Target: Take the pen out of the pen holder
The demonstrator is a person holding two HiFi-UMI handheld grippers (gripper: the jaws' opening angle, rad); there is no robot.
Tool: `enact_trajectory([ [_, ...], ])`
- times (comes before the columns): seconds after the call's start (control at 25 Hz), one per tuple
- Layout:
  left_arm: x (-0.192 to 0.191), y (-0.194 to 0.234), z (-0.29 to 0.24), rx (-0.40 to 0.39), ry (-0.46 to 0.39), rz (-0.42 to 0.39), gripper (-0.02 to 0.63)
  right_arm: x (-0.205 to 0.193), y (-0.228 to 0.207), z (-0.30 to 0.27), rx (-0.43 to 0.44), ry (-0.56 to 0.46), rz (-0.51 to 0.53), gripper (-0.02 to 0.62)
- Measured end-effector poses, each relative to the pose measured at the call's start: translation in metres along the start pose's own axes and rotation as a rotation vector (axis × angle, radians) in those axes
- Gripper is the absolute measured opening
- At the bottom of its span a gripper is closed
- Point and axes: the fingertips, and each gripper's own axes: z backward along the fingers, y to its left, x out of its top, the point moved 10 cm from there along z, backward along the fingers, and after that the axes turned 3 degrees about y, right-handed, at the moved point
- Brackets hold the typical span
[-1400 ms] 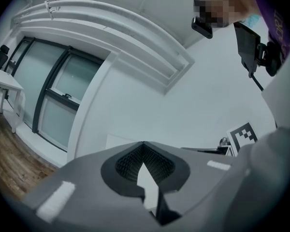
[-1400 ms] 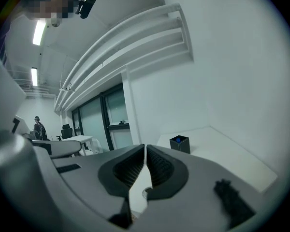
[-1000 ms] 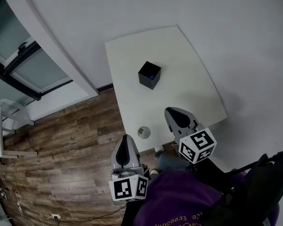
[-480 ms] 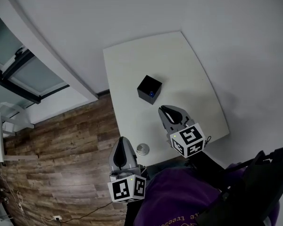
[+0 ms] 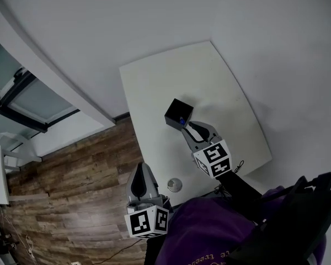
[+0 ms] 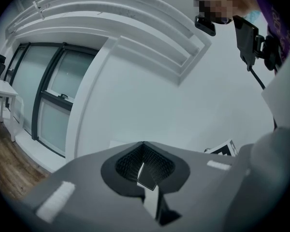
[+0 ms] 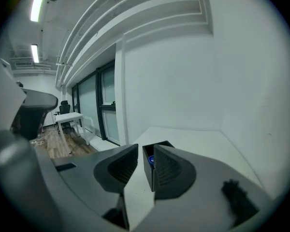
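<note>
White table point(image 5: 220, 81) bears the pen holder point(image 5: 178, 113), pen point(image 5: 181, 120) inside, just ahead of the right gripper point(image 5: 192, 130), narrowly parted and empty; left gripper point(image 5: 140, 173) closed.

Pen point(image 5: 181, 121) in pen holder point(image 5: 176, 111) on table point(image 5: 209, 76); right hand-held gripper point(image 5: 189, 127) just beside
</note>
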Motion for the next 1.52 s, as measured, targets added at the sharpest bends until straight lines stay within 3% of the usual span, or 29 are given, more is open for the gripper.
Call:
enact_trajectory([
  [0.72,0.001,0.032,-0.017,0.030,0.035,0.007,0.006,-0.017,-0.008,-0.052,-0.068,0.149,0.107,0.095],
  [1.28,0.003,0.030,-0.023,0.011,0.028,-0.006,0.006,-0.007,-0.013,-0.046,-0.078,0.120,0.147,0.078],
  [1.52,0.015,0.030,-0.003,0.012,0.016,0.000,0.007,0.012,-0.005,-0.022,-0.095,0.089,0.143,0.078],
])
